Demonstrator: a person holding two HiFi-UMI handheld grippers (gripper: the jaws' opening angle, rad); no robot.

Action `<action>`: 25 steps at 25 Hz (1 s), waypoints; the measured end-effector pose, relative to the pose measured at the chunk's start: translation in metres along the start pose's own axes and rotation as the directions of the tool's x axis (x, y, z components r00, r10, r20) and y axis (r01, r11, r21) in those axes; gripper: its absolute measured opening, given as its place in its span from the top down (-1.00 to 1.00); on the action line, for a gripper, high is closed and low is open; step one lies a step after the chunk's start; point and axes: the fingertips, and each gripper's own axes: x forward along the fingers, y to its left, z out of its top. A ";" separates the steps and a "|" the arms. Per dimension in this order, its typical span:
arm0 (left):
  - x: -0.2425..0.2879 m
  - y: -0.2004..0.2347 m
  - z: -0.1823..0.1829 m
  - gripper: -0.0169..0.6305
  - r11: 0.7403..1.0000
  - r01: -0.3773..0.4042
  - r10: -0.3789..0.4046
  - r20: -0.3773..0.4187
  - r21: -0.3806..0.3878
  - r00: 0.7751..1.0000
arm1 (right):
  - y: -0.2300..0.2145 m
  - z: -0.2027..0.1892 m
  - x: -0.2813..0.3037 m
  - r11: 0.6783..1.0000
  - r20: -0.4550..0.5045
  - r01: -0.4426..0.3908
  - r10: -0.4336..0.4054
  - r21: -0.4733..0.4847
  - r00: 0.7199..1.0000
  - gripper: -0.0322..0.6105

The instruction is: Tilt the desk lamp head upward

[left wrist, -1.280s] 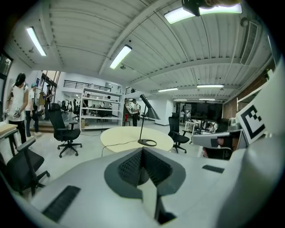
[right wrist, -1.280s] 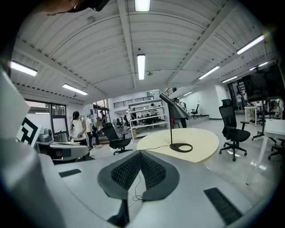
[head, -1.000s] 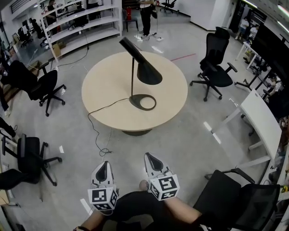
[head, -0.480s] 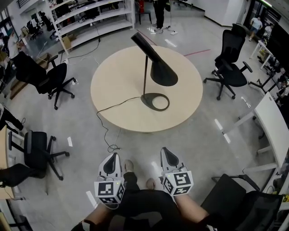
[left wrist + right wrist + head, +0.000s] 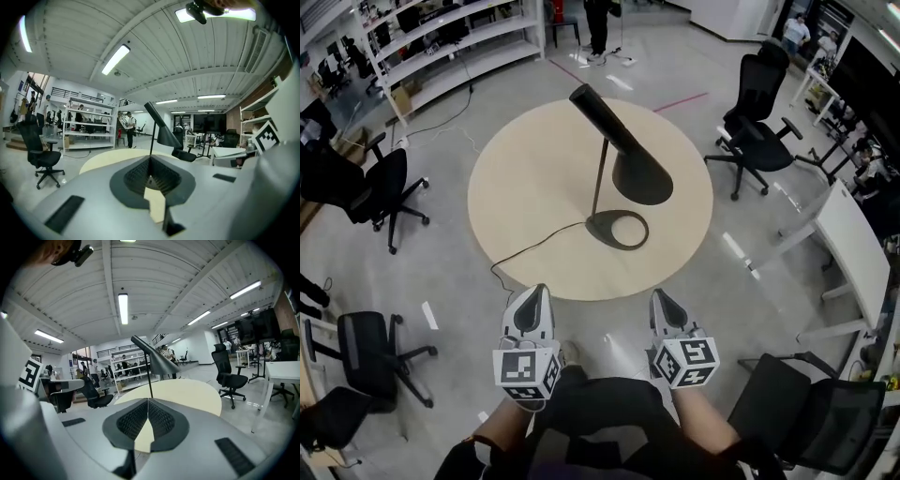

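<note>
A black desk lamp (image 5: 614, 155) stands on the round beige table (image 5: 525, 187), on a ring base (image 5: 617, 229) with a thin stem and a long cone head slanting down to the right. Its cord (image 5: 534, 246) runs off the table's near left edge. The lamp (image 5: 161, 131) also shows ahead in the left gripper view, and the lamp (image 5: 152, 359) in the right gripper view. My left gripper (image 5: 530, 307) and right gripper (image 5: 666, 306) are held side by side short of the table's near edge, both shut and holding nothing, well apart from the lamp.
Black office chairs stand around: one (image 5: 370, 187) at the left, one (image 5: 755, 131) at the right, one (image 5: 366, 347) near left, one (image 5: 806, 422) near right. A white desk (image 5: 848, 248) is at the right. White shelves (image 5: 441, 47) line the back; a person (image 5: 598, 23) stands there.
I have come closer to the table: it and the lamp sit lower and larger in the head view. Both grippers have risen in the picture toward the table's near edge, still shut.
</note>
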 end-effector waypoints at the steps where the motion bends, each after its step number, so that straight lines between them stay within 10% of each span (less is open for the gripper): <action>1: 0.012 0.010 0.010 0.81 1.000 0.022 -0.022 0.010 0.006 1.000 | 0.001 0.006 0.011 1.000 0.003 0.017 -0.017 0.009 1.000 0.85; 19: 0.180 0.059 0.176 0.77 0.918 0.368 -0.381 0.071 0.148 0.922 | -0.037 0.078 0.119 0.947 0.129 0.065 -0.111 0.316 0.985 0.81; 25: 0.221 0.035 0.246 0.57 0.918 0.333 -0.364 0.125 0.216 0.923 | -0.091 0.095 0.150 0.850 0.208 -0.055 -0.064 0.524 0.976 0.58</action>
